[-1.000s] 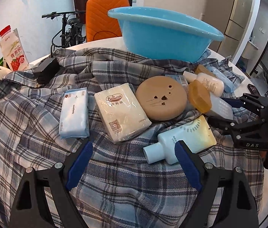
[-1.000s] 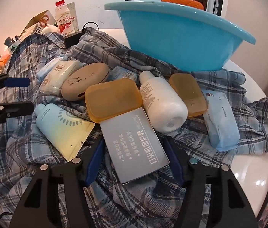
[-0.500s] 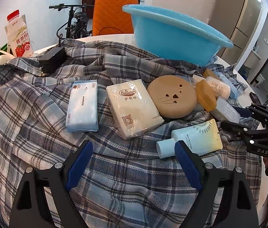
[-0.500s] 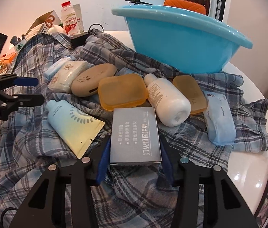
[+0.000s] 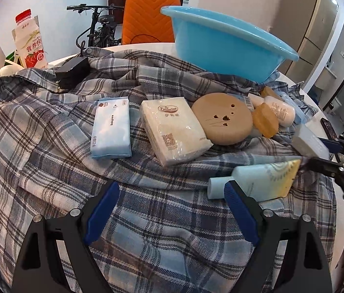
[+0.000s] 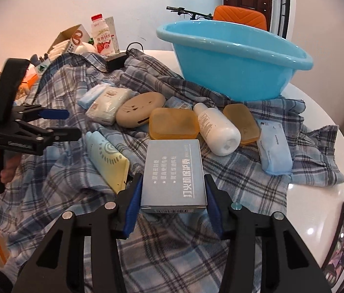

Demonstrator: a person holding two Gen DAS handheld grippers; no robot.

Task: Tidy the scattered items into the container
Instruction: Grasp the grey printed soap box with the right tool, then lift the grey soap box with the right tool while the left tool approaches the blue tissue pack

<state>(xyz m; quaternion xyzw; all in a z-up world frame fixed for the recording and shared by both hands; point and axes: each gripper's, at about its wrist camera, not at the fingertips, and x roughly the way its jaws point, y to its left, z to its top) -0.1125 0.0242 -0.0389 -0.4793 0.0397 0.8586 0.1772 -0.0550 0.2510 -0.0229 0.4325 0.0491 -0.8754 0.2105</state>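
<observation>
While the right gripper (image 6: 173, 195) pinches the grey box (image 6: 174, 174) between its blue fingers (image 6: 133, 200) — box low over the plaid cloth (image 6: 172, 244) | left gripper (image 5: 169, 210) fingers spread, holding nothing, above the cloth near the tube (image 5: 257, 180) | blue basin (image 6: 233, 66) behind on the bench — other items scattered before it

basin (image 6: 233, 73): glossy plastic | shirt (image 5: 50, 146): woven cloth | grey box (image 6: 174, 173): matt, likely card | tabletop (image 6: 318, 195): glossy

Each wrist camera looks low along its own fingers; both views share the blue basin (image 5: 223, 46) ahead.
</observation>
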